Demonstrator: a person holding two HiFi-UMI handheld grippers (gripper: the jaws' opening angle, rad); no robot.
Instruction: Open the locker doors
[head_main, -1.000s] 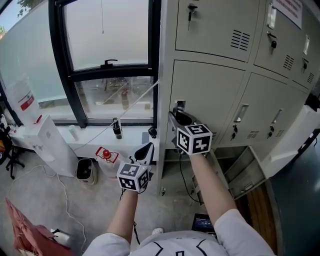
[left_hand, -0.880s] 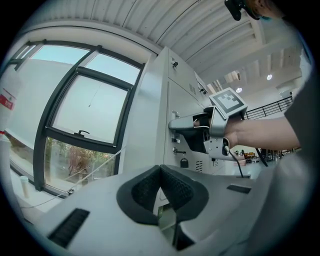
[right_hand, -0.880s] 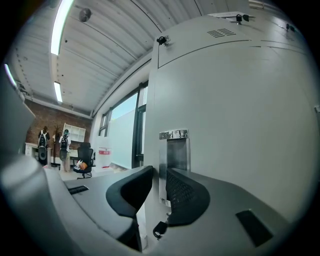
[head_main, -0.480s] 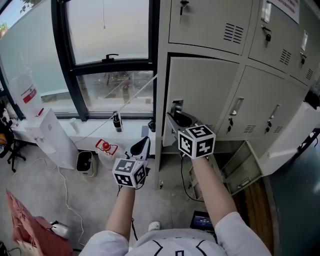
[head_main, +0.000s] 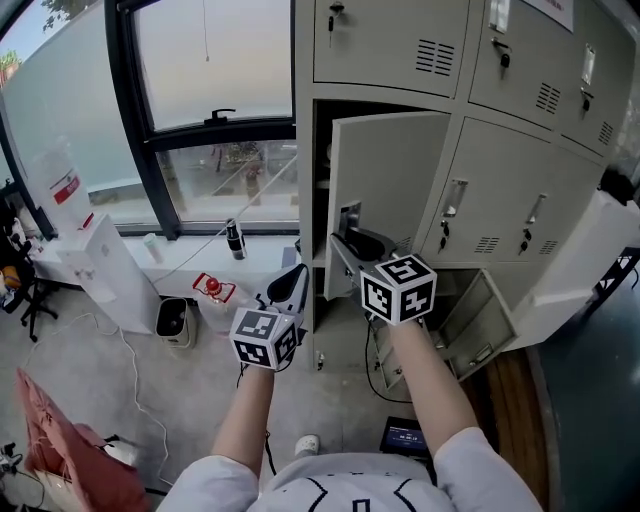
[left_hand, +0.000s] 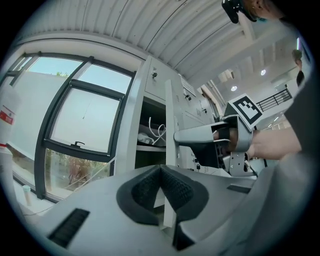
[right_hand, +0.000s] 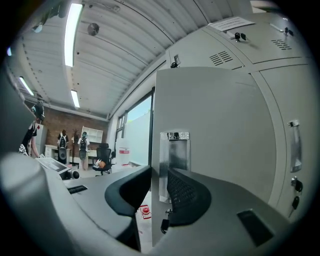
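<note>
The grey locker door (head_main: 395, 170) in the left column's middle row stands part open, hinged on its right. My right gripper (head_main: 345, 240) has the door's free edge by the metal handle recess (right_hand: 174, 160) between its pads, and its jaws are opening slightly. In the right gripper view the door (right_hand: 215, 130) fills the frame, its edge running between the right gripper (right_hand: 159, 192) pads. My left gripper (head_main: 293, 280) hangs shut and empty left of the lockers. The left gripper view shows that gripper (left_hand: 161, 175), the door edge (left_hand: 170, 125) and white cables (left_hand: 155, 132) inside.
A window (head_main: 215, 100) is left of the lockers, with a white panel (head_main: 100, 280), a small bin (head_main: 172, 340) and a red-capped bottle (head_main: 210, 300) below it. A bottom locker door (head_main: 480, 330) hangs open at right. A pink bag (head_main: 60, 460) lies at lower left.
The locker door has swung from closed to part open, drawn out by my right gripper on its edge. The left gripper has barely moved.
</note>
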